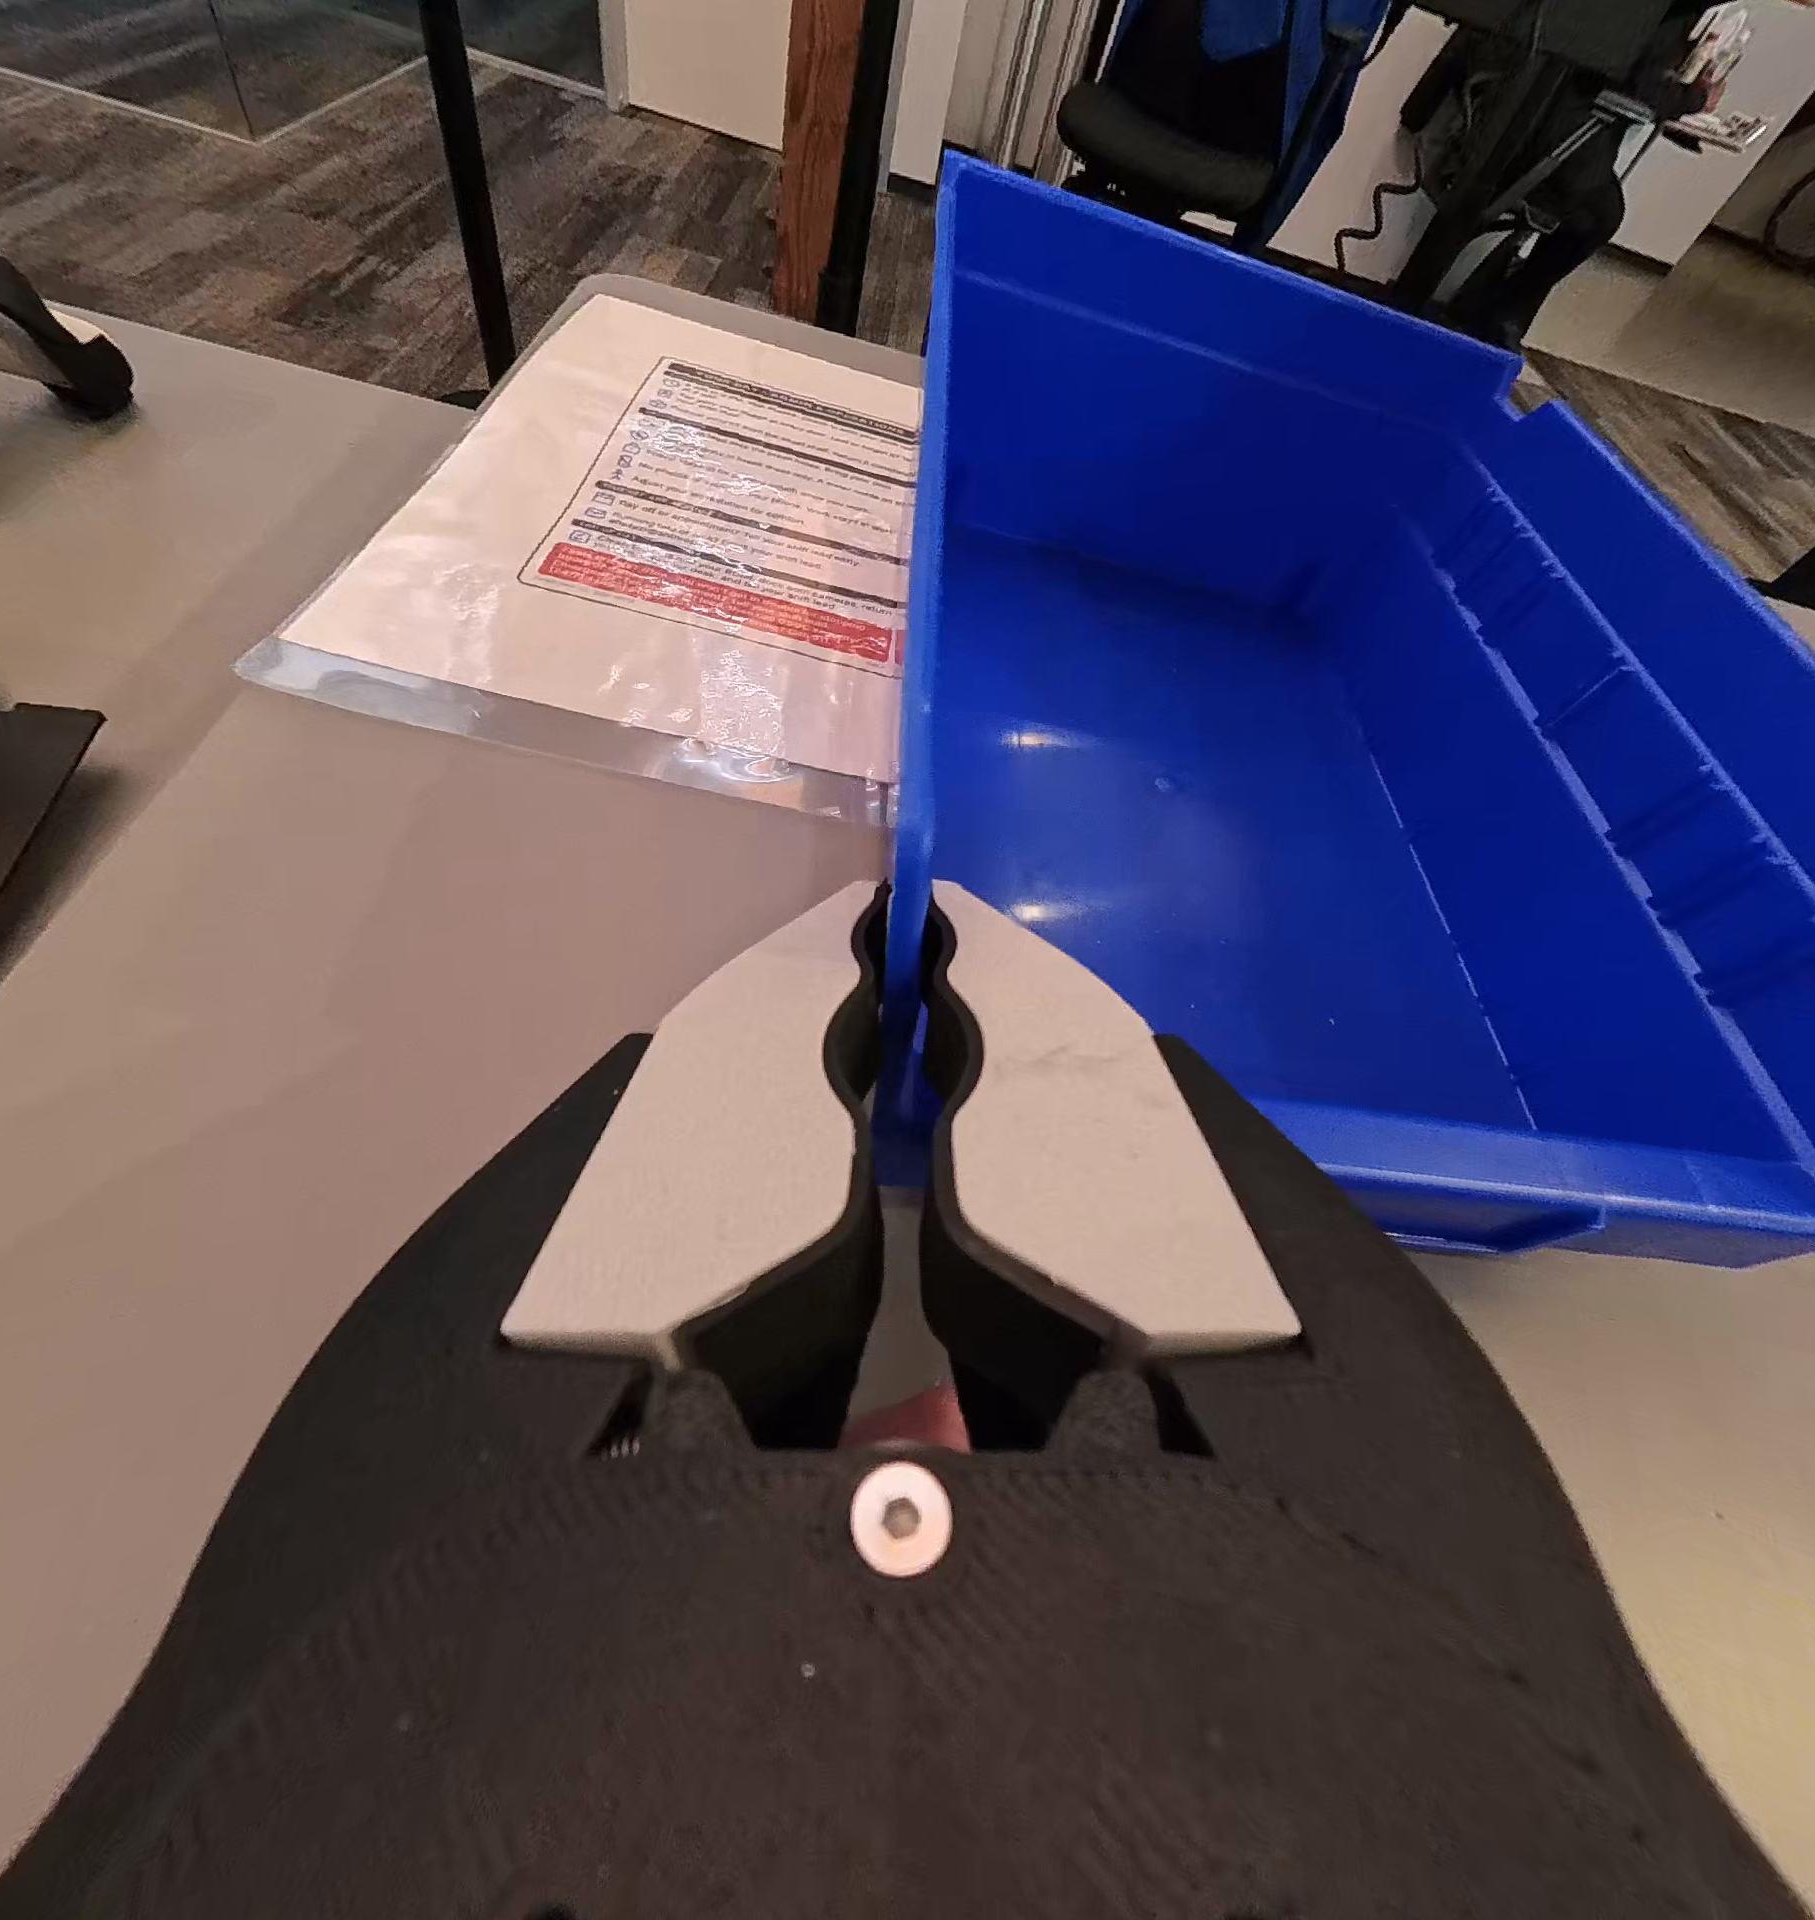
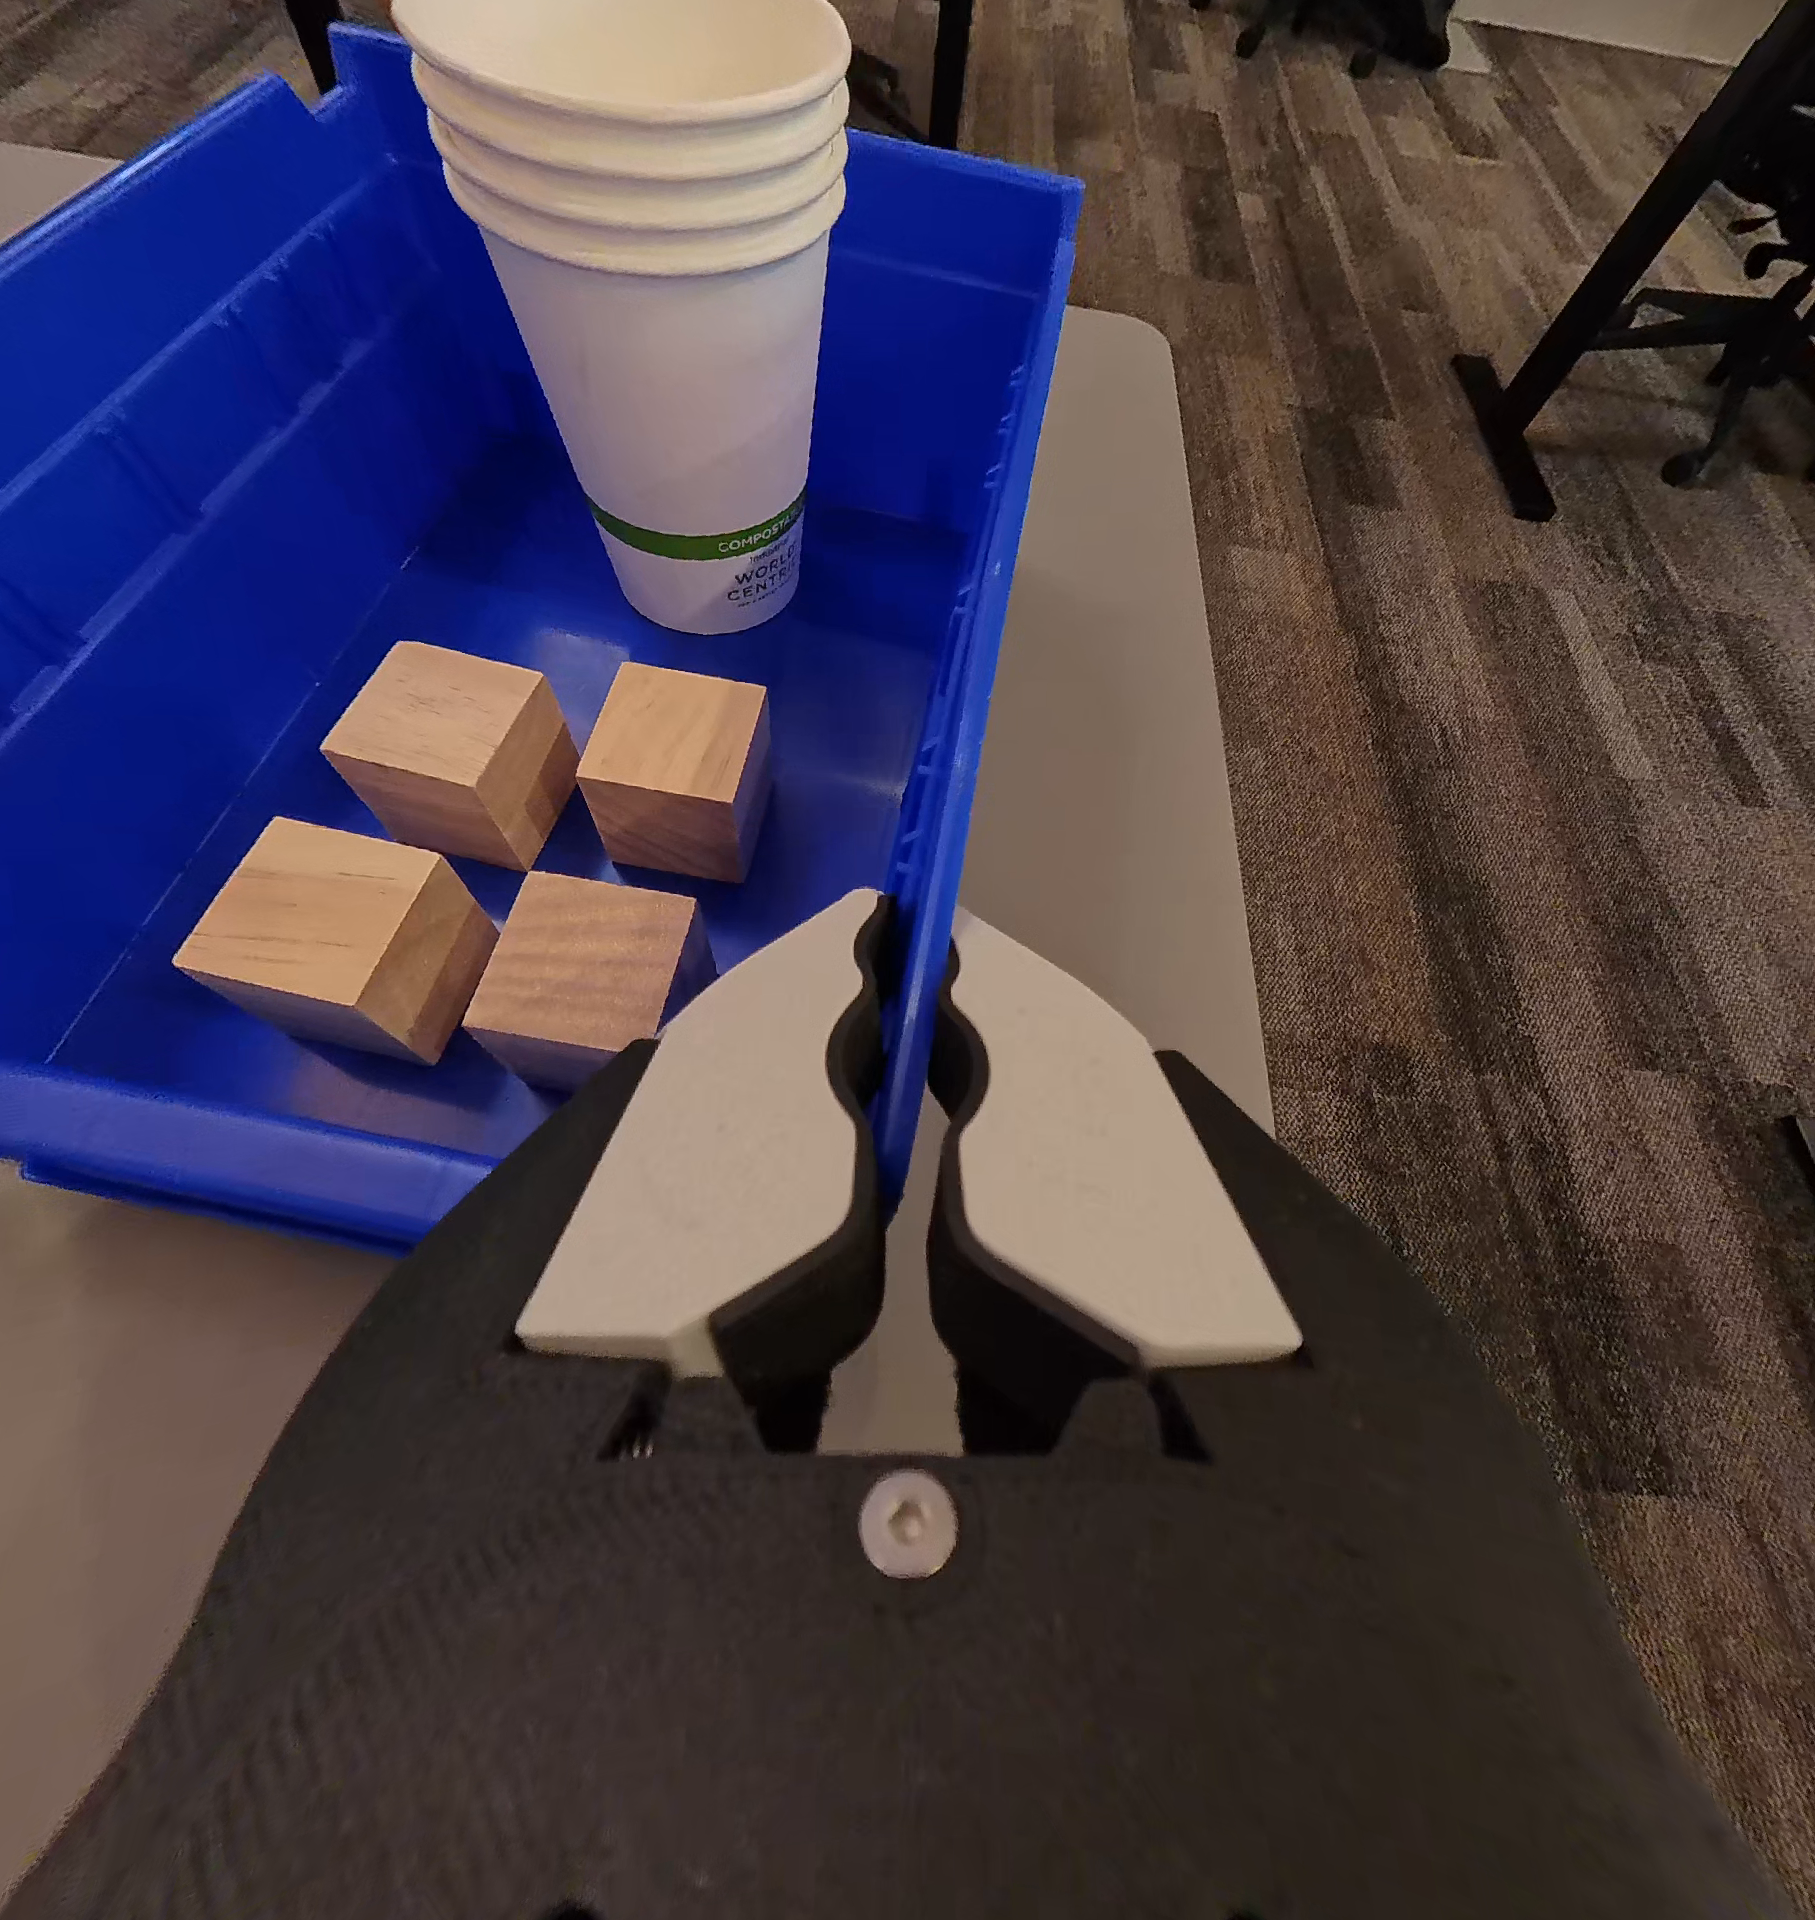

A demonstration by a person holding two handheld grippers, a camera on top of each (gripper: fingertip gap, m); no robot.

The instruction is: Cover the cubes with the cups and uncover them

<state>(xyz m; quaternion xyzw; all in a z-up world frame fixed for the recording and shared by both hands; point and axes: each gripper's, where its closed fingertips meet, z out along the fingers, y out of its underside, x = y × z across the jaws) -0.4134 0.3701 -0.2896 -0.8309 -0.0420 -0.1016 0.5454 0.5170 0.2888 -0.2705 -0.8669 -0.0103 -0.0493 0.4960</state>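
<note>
A blue plastic bin [image 2: 155, 436] stands on the grey table. Inside it, several wooden cubes [image 2: 446, 748] lie close together near the front right. A stack of white paper cups [image 2: 674, 343] with a green band stands upright behind them. My right gripper [image 2: 918, 914] is shut on the bin's right wall, beside the nearest cube [image 2: 581, 966]. My left gripper [image 1: 908, 899] is shut on the bin's left wall near its front corner. In the left wrist view the visible part of the bin [image 1: 1142, 447] holds nothing; the cubes and cups are out of that view.
A laminated printed sheet [image 1: 654, 540] lies on the table [image 1: 311, 987] left of the bin, its corner under the bin's wall. A black flat object [image 1: 9, 810] sits at the far left. The table's right edge [image 2: 1194, 623] runs close to the bin, with carpet floor beyond.
</note>
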